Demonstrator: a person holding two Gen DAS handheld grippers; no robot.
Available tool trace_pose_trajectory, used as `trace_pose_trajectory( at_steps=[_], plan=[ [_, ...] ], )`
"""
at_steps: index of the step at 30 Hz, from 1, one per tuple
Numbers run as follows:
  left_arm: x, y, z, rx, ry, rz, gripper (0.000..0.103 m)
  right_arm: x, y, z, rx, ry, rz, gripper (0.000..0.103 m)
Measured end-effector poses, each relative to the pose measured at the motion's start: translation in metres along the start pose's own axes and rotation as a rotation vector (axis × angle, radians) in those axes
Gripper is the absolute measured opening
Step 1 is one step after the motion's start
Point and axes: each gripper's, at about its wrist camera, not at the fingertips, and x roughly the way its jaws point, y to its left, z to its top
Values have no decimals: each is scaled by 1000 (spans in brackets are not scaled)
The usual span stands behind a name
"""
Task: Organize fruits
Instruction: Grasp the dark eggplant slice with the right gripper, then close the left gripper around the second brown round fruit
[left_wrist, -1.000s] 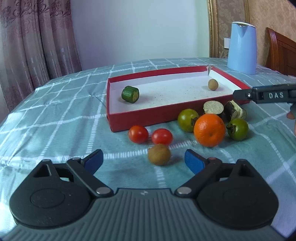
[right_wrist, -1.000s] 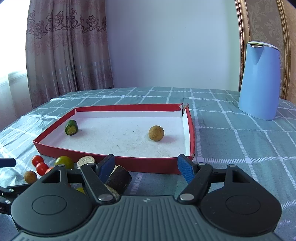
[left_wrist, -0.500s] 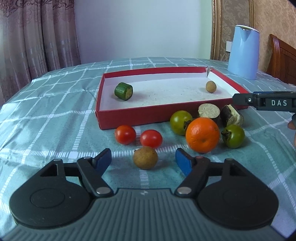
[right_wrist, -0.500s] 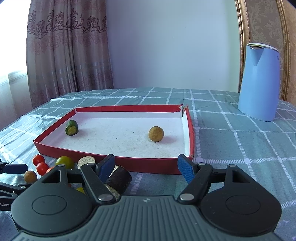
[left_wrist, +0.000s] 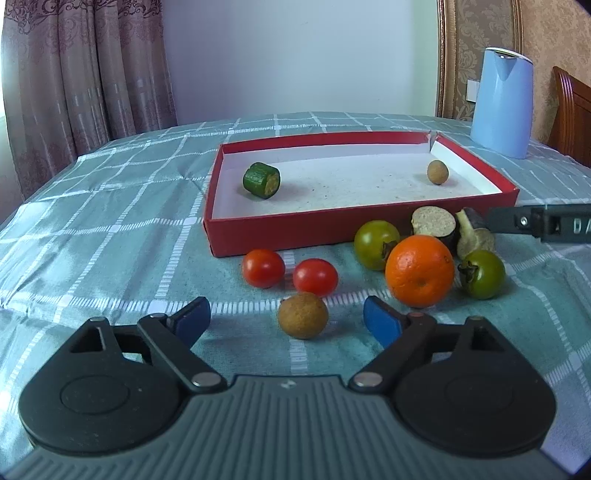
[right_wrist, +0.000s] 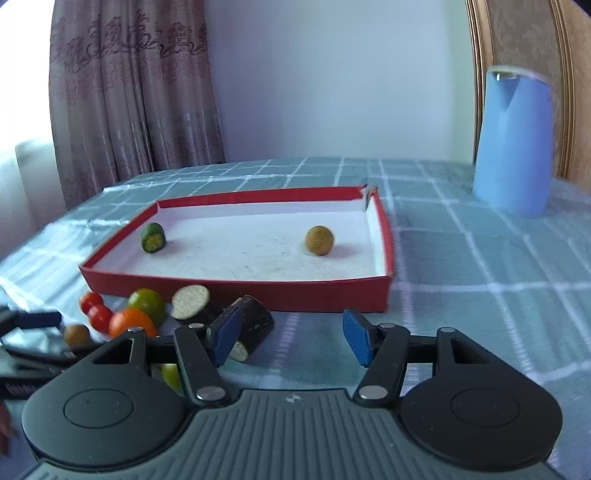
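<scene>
While the right gripper (right_wrist: 291, 341) hangs open and empty beside the cut dark pieces, the left gripper's (left_wrist: 286, 319) fingers (left_wrist: 192, 317), just reopened wide, frame the brown round fruit (left_wrist: 303, 315) lying untouched on the counter (left_wrist: 110, 236) short of the red box (left_wrist: 280, 234).

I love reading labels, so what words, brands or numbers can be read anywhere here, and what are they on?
"D A": white letters on the dark arm of the right tool, cut off at the left wrist view's edge.
White lettering on the left tool's dark body in the right wrist view: too blurred to read.
Blue kettle, red box: no text visible.
</scene>
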Motion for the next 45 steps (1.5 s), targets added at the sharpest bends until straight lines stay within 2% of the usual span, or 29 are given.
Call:
trace_pose_trajectory(
  at_steps=[7,11,13,14,17,25,27,31,36,37,38,40,43,45],
  plan=[
    [1,3,0,-18,10,-14,93,11,13,2,45,40,9,61],
    [1,4,-1,-20,10,-17,93,26,15,0,100,123,93,62],
    [0,5,-1,-24,11,-23,94,27,19,0,75,105,87,58],
    [0,5,-1,-26,12,-27,94,27,19,0,68,108,87,48],
    [0,6,-2,-28,14,-35,95,24,16,-2,55,100,102,47],
    [-2,4,-2,-25,13,-42,97,5,-1,-3,4,29,29,47],
    [-2,4,-2,-23,11,-40,97,6,-10,-3,42,28,9,47],
    [-5,-1,-5,9,-19,-26,81,12,-24,-6,109,41,9,47],
    [-7,-4,-7,30,-43,-33,64,4,-23,-6,102,-9,8,47],
    [-7,-4,-7,32,-48,-36,56,4,-22,-6,96,-13,1,47],
    [-8,-4,-7,37,-53,-47,52,5,-21,-6,91,-12,-3,47],
    [-9,-5,-9,50,-65,-59,31,7,-21,-7,91,-2,-8,47],
    [-11,-7,-10,66,-75,-56,24,9,-21,-8,89,7,-16,47],
    [-12,-7,-11,65,-77,-51,24,8,-19,-8,83,1,-18,47]
  ],
)
